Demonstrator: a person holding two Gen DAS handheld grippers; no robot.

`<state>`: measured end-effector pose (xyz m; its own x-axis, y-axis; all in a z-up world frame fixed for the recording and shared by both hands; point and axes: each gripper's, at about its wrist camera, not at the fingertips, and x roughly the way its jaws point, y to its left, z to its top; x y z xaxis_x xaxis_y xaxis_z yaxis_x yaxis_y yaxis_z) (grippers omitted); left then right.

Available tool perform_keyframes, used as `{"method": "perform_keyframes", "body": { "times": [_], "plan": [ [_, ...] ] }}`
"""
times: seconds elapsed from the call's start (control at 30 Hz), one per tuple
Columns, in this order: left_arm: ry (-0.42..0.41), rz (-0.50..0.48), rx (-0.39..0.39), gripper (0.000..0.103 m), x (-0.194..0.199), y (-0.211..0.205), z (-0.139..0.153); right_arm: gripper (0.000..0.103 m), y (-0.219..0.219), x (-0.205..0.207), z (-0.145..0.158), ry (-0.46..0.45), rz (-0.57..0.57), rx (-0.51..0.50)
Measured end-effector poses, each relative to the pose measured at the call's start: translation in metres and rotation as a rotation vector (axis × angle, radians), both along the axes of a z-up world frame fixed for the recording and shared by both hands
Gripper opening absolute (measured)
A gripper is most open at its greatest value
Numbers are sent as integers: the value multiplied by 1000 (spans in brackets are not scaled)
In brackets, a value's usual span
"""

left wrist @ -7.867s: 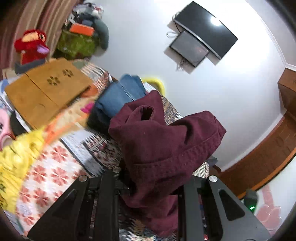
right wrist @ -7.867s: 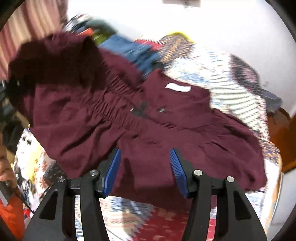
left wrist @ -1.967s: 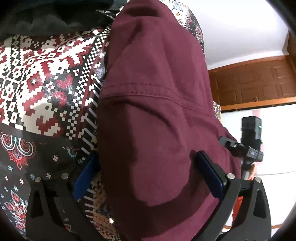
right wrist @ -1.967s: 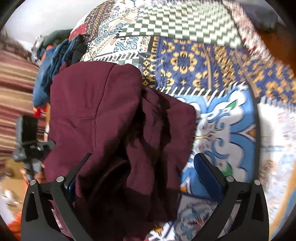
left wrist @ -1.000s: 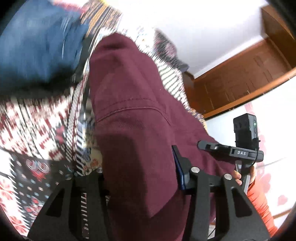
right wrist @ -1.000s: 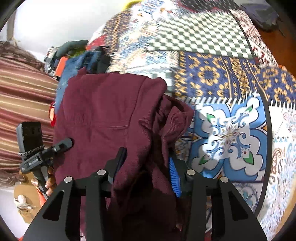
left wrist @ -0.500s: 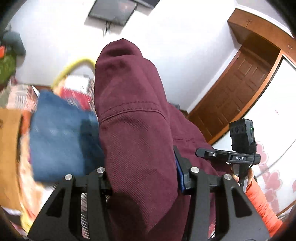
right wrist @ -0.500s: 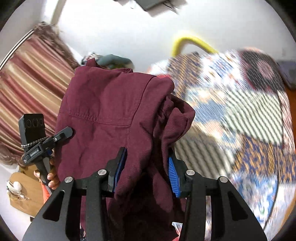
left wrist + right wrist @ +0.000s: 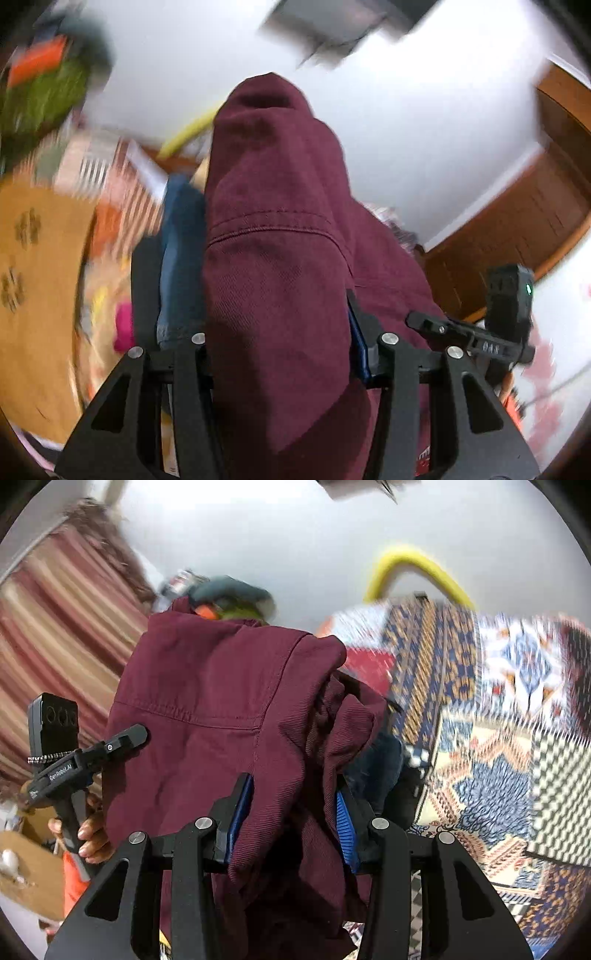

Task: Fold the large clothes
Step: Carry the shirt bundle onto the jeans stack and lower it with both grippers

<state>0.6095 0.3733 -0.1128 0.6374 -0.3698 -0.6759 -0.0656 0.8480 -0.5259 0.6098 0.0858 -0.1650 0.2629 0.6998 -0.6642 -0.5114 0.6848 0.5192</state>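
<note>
Both grippers clamp the maroon garment (image 9: 280, 280): the left gripper (image 9: 282, 343) grips a thick fold running toward 12 o'clock, the right gripper (image 9: 293, 812) pinches bunched layers. The patterned bedspread (image 9: 491, 738) spreads toward 3 o'clock.

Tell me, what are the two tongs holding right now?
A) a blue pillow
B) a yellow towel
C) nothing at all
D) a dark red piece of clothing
D. The left tongs and the right tongs are each shut on the folded dark red garment, which is lifted off the patterned bedspread.
</note>
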Motion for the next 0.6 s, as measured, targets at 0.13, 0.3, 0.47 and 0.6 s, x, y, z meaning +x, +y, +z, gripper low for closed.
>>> {"method": "perform_keyframes", "body": {
  "times": [0.13,0.3,0.47,0.6],
  "plan": [
    [94,49,-69,57,10,16,-62,45,-3,23,-53,84,-46,4],
    [91,33,-74,60,-3,16,-56,55,-17,21,-49,130,-50,-2],
    [62,86,205,60,-32,-8,-11,55,-19,-22,2,-85,-73,-152],
    [7,93,345,60,-62,-31,9,56,-13,-64,36,-304,-60,-203]
  ]
}}
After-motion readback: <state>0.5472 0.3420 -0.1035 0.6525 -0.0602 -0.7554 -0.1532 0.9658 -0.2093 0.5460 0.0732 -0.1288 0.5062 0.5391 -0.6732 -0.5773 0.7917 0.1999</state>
